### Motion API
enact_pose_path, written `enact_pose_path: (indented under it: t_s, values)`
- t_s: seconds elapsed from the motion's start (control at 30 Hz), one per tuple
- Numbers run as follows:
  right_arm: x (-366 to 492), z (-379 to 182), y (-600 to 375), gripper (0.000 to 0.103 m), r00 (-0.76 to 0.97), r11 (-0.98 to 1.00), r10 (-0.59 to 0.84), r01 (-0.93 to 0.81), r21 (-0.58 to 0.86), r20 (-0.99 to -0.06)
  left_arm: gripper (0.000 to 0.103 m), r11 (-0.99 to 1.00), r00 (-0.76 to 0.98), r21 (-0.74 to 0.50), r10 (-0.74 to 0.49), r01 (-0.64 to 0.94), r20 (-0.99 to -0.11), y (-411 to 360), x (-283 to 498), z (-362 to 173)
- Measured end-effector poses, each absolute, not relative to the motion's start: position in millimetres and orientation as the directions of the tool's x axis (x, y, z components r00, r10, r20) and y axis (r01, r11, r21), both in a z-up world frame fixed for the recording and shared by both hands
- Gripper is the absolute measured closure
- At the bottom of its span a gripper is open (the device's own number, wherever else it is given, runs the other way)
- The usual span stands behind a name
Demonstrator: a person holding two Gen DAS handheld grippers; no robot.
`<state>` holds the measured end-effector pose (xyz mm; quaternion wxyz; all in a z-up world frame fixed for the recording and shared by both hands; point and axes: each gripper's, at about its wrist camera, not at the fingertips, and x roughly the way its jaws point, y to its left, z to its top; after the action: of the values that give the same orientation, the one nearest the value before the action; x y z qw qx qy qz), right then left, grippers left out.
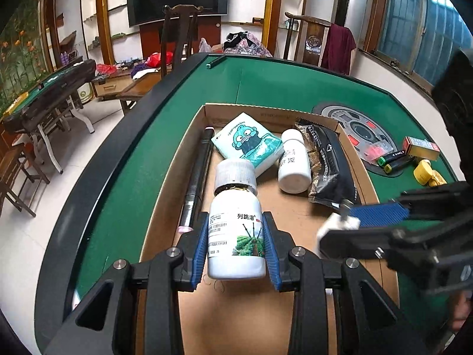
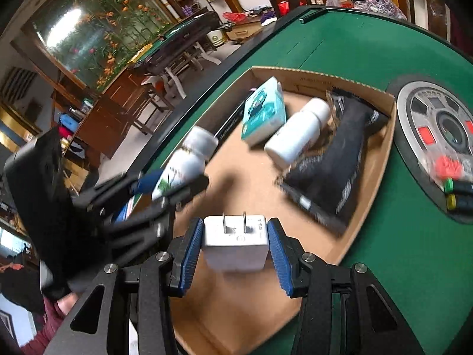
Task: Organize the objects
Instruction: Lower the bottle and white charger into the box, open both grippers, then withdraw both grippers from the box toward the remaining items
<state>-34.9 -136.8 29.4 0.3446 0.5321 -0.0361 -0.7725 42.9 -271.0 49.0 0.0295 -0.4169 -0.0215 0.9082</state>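
My left gripper (image 1: 236,233) is shut on a white medicine bottle (image 1: 236,230) with a ribbed cap, held over the near part of a cardboard box (image 1: 174,177). The same bottle (image 2: 181,168) and left gripper (image 2: 168,186) show blurred at the left of the right wrist view. My right gripper (image 2: 235,244) is shut on a white plug adapter (image 2: 235,242), prongs pointing forward, above the box floor (image 2: 236,177). That right gripper (image 1: 351,224) shows in the left wrist view too, at the box's right side, with the adapter (image 1: 337,224) in it.
Inside the box lie a tissue pack (image 1: 248,142), a second white bottle (image 1: 294,162), a black pouch (image 1: 328,165) and a dark tube (image 1: 198,177). On the green table (image 1: 133,177) to the right sit markers (image 1: 393,159), a red-gold carton (image 1: 421,148), yellow pieces (image 1: 425,174) and a round centre panel (image 1: 354,130).
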Motion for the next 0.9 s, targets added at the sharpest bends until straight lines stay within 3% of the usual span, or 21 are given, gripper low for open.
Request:
enact_pose_path:
  t_s: [0.27,0.4,0.47,0.53,0.6,0.9]
  values:
    - [-65,15,-153,0.053,-0.190,-0.782,-0.553,0.455,0.426,-0.811,0.069,-0.996,-0.659,-0.088,0.069,-0.005,-0.749,-279,36,47]
    - [-70,15,-153,0.052,-0.192,-0.773,-0.572,0.450,0.447,-0.797,0.051,-0.994,-0.675,-0.107,0.074,0.007,-0.734,-284,42,53]
    - [-69,17,-150,0.042,-0.191,-0.764,-0.588,0.450,0.462,-0.786,0.045,-0.995,-0.688,-0.101,0.065,0.013,-0.723,-284,46,57]
    - [-66,23,-143,0.031,-0.214,-0.763,-0.593,0.458,0.456,-0.776,0.030,-0.996,-0.697,-0.090,0.048,0.023,-0.715,-283,52,63]
    - [-59,33,-138,0.025,-0.252,-0.766,-0.593,0.468,0.440,-0.765,0.022,-0.996,-0.705,-0.077,0.029,0.036,-0.709,-282,58,70]
    - [-26,60,-91,0.013,-0.397,-0.806,-0.562,0.461,0.371,-0.726,0.019,-1.000,-0.726,-0.022,0.009,0.009,-0.688,-246,84,92]
